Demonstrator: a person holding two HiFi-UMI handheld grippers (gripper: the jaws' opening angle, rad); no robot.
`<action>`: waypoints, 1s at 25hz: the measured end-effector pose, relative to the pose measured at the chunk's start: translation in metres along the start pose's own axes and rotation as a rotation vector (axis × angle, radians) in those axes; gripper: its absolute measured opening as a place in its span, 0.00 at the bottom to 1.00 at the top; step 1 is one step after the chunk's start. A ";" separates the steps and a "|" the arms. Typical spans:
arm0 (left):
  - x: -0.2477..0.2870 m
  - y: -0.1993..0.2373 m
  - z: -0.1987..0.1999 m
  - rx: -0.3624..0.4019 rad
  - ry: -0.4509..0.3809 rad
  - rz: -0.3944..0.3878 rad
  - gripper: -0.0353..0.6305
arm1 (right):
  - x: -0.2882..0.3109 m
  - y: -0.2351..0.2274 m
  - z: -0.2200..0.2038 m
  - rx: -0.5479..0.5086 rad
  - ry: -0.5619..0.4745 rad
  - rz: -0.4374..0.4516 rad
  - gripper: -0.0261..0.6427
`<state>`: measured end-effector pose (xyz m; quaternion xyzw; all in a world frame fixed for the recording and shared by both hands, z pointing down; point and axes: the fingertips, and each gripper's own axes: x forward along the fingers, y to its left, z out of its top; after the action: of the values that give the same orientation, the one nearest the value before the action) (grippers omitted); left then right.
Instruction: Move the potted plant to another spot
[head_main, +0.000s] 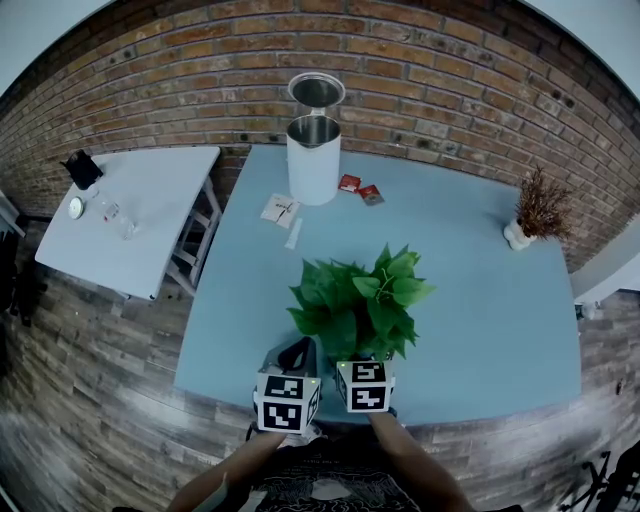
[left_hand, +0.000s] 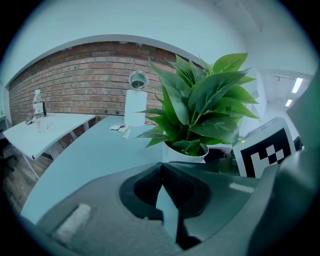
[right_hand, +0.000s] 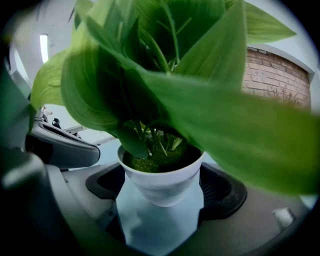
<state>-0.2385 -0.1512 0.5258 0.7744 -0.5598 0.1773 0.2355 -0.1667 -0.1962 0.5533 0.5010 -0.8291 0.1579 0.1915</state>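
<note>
The potted plant (head_main: 362, 300) is at the near edge of the blue surface (head_main: 480, 300), close to the person and roughly midway along its width. In the right gripper view its white pot sits between the fingers (right_hand: 220, 187) of the right gripper (right_hand: 161, 197). They stand wide apart and are clamped on the pot's sides just under the rim, with the leaves filling most of that view. Whether the pot's base rests on the surface or hangs just above it cannot be told.

The left gripper (left_hand: 161, 172) is just beside the right one, on the plant's left. Its fingers (left_hand: 180, 187) are together at the tips with nothing between them (only a wedge of bare surface shows behind them).

At the far edge, against the brick wall (head_main: 450, 90), stands a white bin (head_main: 314, 160) with its lid raised. A few paper slips (head_main: 281, 210) lie in front of it, and two red packets (head_main: 350, 183) lie just to its right. A dried plant (head_main: 540, 210) in a small white pot stands well apart at the far right. A white side table (head_main: 140, 210) to the left carries a bottle (left_hand: 38, 110).
</note>
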 end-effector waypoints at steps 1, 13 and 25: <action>-0.001 0.005 0.000 -0.002 0.000 -0.002 0.05 | 0.003 0.005 0.001 0.000 0.002 0.002 0.73; -0.001 0.035 -0.006 -0.024 0.016 -0.034 0.05 | 0.019 0.022 0.002 -0.001 0.023 -0.029 0.73; 0.001 0.018 -0.016 -0.011 0.041 -0.070 0.05 | 0.003 0.020 -0.011 0.011 0.034 -0.033 0.69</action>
<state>-0.2557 -0.1479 0.5431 0.7885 -0.5283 0.1817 0.2572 -0.1838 -0.1842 0.5631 0.5129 -0.8164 0.1677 0.2057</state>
